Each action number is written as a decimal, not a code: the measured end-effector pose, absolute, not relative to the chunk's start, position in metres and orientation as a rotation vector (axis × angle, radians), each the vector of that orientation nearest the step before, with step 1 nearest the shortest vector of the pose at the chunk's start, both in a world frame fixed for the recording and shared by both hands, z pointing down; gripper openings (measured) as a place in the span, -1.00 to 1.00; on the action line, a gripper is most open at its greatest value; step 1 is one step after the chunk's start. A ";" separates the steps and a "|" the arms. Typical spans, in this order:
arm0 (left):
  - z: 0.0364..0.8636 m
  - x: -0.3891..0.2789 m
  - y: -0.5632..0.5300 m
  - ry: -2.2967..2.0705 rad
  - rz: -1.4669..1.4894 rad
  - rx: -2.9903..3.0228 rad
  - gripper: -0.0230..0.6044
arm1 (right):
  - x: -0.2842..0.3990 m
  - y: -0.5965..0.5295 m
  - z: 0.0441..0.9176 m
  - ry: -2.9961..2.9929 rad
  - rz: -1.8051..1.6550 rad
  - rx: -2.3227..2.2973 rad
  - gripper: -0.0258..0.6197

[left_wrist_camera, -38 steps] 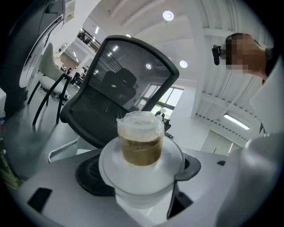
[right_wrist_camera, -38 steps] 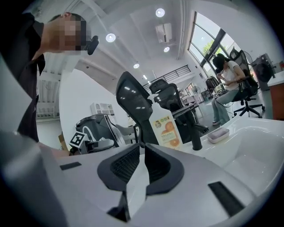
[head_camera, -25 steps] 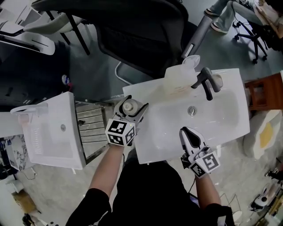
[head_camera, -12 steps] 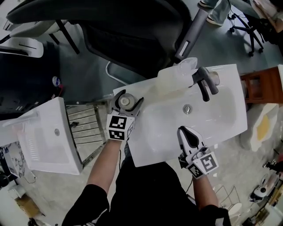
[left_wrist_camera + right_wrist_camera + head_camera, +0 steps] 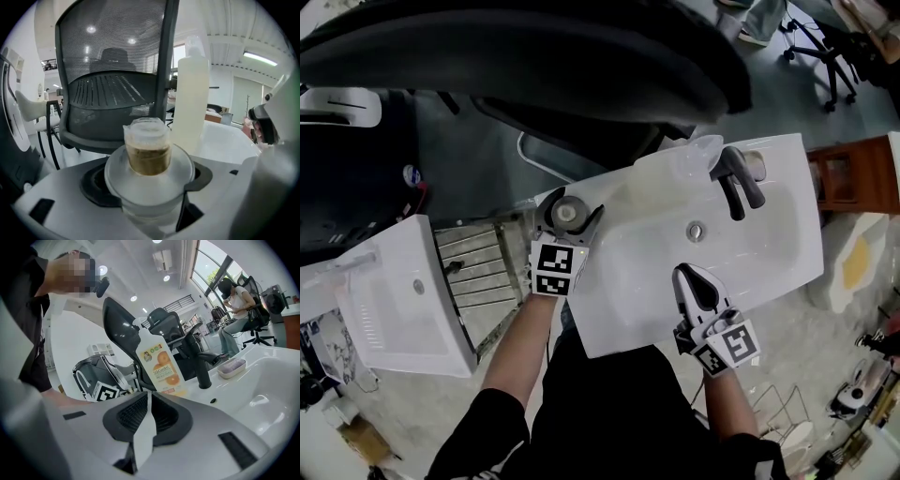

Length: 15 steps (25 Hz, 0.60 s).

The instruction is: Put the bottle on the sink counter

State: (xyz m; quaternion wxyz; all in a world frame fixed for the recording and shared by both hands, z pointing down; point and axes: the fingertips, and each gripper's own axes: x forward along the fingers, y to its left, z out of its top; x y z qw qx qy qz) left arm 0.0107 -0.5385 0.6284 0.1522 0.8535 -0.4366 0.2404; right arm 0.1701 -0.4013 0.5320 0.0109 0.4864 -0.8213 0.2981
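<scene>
Our left gripper point(image 5: 569, 214) clamps the bottle point(image 5: 148, 154); right gripper point(image 5: 687, 277) shut, empty; we're at the sink counter point(image 5: 609, 309) edge, so it could topple off.

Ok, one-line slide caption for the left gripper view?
Left gripper clamped on a small clear-capped bottle, with a tall translucent bottle and a mesh office chair behind.

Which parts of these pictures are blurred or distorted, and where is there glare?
Head view: the dark chair back at the top is smeared, while the sink is sharp. Left gripper view: strong fisheye bending, and the small bottle up close looks soft. Right gripper view: ceiling lamps glare white, yet the soap bottle label is crisp.
</scene>
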 end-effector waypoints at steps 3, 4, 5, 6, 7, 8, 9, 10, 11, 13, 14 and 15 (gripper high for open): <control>0.628 0.014 -0.539 -1.253 0.715 2.470 0.21 | 0.168 -0.403 0.533 -2.566 0.940 1.508 -0.80; 0.628 0.015 -0.539 -1.258 0.723 2.479 0.21 | 0.168 -0.404 0.534 -2.564 0.943 1.509 -0.80; 0.628 0.016 -0.538 -1.265 0.730 2.487 0.21 | 0.168 -0.405 0.535 -2.562 0.947 1.511 -0.80; 0.629 0.017 -0.538 -1.270 0.734 2.491 0.21 | 0.168 -0.405 0.535 -2.561 0.950 1.513 -0.80; 0.629 0.017 -0.538 -1.273 0.736 2.492 0.21 | 0.168 -0.406 0.535 -2.562 0.951 1.515 -0.80; 0.629 0.017 -0.538 -1.273 0.736 2.491 0.21 | 0.168 -0.407 0.535 -2.563 0.950 1.516 -0.80; 0.629 0.017 -0.538 -1.272 0.736 2.491 0.21 | 0.168 -0.408 0.535 -2.564 0.949 1.517 -0.80; 0.629 0.017 -0.539 -1.270 0.736 2.491 0.21 | 0.167 -0.409 0.534 -2.565 0.948 1.519 -0.80; 0.629 0.017 -0.539 -1.267 0.732 2.491 0.21 | 0.167 -0.409 0.534 -2.565 0.947 1.520 -0.80; 0.629 0.018 -0.539 -1.262 0.709 2.492 0.23 | 0.167 -0.408 0.534 -2.565 0.945 1.522 -0.80; 0.629 0.018 -0.539 -1.262 0.696 2.493 0.29 | 0.166 -0.407 0.534 -2.565 0.942 1.522 -0.80; 0.627 0.018 -0.538 -1.260 0.696 2.500 0.36 | 0.166 -0.406 0.533 -2.567 0.937 1.520 -0.80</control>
